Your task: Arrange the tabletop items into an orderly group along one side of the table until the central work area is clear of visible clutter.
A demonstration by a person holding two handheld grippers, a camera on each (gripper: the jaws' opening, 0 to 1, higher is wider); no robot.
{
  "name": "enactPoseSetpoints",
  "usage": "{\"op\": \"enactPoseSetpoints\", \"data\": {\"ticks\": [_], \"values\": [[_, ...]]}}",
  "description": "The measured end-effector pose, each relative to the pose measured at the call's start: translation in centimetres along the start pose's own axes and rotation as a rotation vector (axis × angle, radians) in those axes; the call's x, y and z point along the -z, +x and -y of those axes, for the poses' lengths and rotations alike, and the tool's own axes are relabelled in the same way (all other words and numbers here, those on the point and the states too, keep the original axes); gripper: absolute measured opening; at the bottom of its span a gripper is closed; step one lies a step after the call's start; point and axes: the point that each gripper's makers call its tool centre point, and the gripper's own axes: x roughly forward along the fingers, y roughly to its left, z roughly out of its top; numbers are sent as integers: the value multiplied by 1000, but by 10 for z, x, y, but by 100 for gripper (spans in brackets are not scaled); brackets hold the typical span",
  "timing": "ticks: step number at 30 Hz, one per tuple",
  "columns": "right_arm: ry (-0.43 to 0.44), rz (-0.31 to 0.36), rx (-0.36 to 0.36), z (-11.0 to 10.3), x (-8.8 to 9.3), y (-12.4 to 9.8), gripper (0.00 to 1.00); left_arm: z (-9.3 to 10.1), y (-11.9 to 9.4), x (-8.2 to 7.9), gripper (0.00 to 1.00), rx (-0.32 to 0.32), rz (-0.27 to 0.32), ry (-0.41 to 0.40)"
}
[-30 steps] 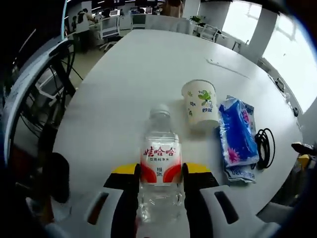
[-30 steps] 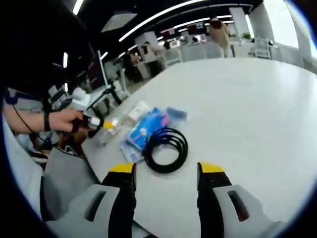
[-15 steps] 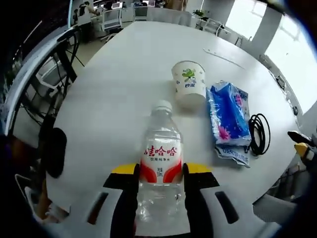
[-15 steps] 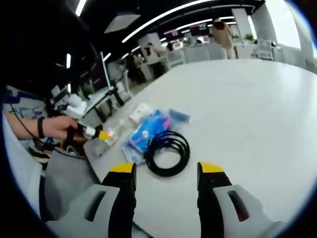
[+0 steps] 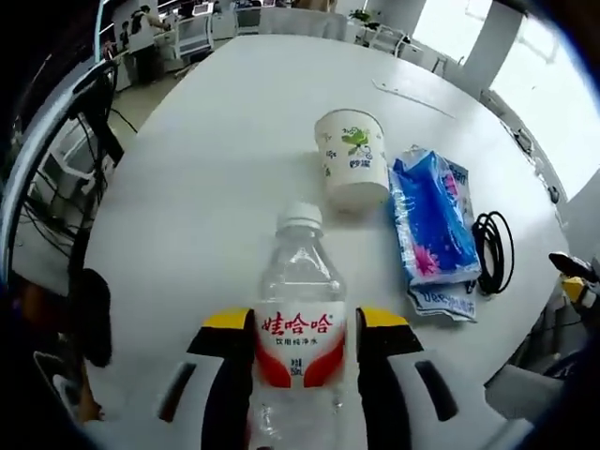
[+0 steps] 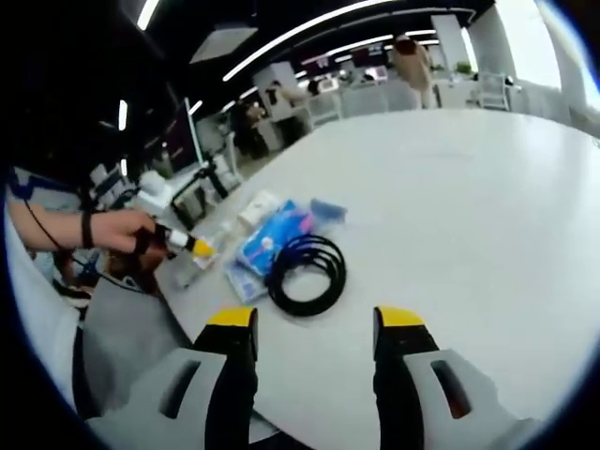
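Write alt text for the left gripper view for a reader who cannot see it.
The left gripper holds a clear water bottle with a red-and-white label between its yellow-tipped fingers, above a white table. Beyond it sit a paper cup, a blue tissue pack and a coiled black cable, side by side.

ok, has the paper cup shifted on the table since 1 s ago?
No. The paper cup sits beside the blue tissue pack just as before; only the camera moved.
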Motion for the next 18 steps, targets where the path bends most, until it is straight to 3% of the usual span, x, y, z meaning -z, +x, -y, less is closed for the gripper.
{"op": "enactPoseSetpoints", "data": {"ticks": [12, 18], "values": [[10, -6, 14, -1, 7, -3, 47, 1, -11, -3, 37, 17, 62, -18], [13, -9, 12, -3, 9, 0, 47, 7, -26, -16, 37, 34, 146, -31]]}}
